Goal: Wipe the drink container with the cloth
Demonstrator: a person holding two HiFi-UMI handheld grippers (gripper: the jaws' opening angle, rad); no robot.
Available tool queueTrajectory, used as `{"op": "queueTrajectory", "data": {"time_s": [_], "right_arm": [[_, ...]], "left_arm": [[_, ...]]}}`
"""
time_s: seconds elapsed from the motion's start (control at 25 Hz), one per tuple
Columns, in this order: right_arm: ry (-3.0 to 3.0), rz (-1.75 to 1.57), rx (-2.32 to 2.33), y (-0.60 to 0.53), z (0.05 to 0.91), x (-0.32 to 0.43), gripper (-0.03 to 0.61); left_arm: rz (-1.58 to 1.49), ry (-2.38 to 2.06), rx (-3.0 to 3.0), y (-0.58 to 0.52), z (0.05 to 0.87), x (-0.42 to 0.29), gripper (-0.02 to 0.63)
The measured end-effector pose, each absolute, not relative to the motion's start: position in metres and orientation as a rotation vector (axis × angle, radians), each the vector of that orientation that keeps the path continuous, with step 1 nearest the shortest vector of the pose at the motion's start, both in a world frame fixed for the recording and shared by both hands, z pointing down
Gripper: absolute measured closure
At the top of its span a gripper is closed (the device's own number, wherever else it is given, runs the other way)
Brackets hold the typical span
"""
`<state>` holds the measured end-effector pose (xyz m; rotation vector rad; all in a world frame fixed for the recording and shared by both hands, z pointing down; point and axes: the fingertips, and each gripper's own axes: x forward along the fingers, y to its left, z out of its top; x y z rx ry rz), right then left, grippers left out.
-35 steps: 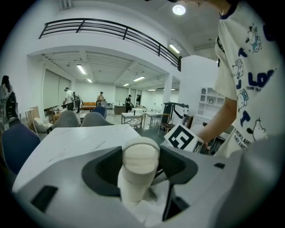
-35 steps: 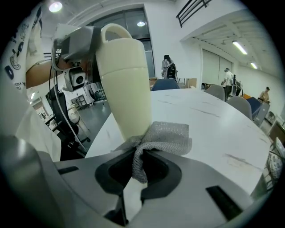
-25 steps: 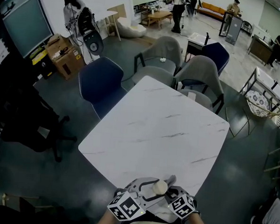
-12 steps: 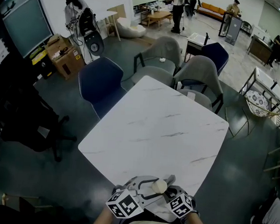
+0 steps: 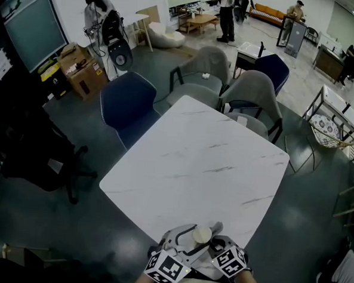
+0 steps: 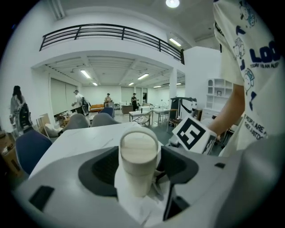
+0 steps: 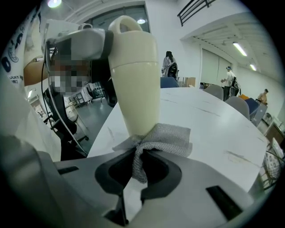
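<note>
Left tool (image 6: 138, 168): grips container (image 6: 139, 149); jaws just eased wider.
Right tool (image 7: 140, 171): pinches cloth (image 7: 165, 140); should rub firmly around wall.

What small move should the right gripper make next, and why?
Probably slide the right gripper up along the cream drink container: its jaws pinch the grey cloth, which touches only the container's narrow lower end, leaving the wall above uncovered.

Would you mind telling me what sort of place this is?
Probably an open-plan office or lounge: a white marble-look table with padded chairs, an orange sofa at the back, and people standing about.
</note>
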<state>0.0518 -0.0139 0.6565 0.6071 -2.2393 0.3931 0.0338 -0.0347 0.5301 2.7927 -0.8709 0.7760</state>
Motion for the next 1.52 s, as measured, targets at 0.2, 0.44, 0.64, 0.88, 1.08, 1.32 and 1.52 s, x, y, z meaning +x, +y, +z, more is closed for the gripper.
{"op": "queueTrajectory", "data": {"time_s": [0.2, 0.44, 0.64, 0.88, 1.08, 1.32, 1.52], "right_arm": [[-2.28, 0.4, 0.613, -0.016, 0.636, 0.052, 0.532], [-2.331, 0.367, 0.587, -0.018, 0.606, 0.052, 0.532], [-2.352, 0.336, 0.562, -0.02, 0.584, 0.055, 0.532], [-2.368, 0.269, 0.501, -0.021, 0.563, 0.054, 0.532], [-2.369, 0.238, 0.445, -0.021, 0.551, 0.055, 0.532], [-2.366, 0.2, 0.404, -0.019, 0.542, 0.052, 0.532], [-2.367, 0.193, 0.385, -0.019, 0.539, 0.049, 0.532]], "left_arm": [[0.759, -0.953, 2.731, -0.039, 0.536, 0.03, 0.337], [0.71, -1.004, 2.711, -0.04, 0.535, 0.031, 0.339], [0.714, -0.971, 2.729, -0.04, 0.535, 0.033, 0.342], [0.731, -0.879, 2.759, -0.039, 0.537, 0.031, 0.344], [0.774, -0.741, 2.811, -0.036, 0.537, 0.032, 0.345], [0.823, -0.569, 2.869, -0.035, 0.536, 0.029, 0.345], [0.877, -0.402, 2.922, -0.035, 0.532, 0.029, 0.345]]}}
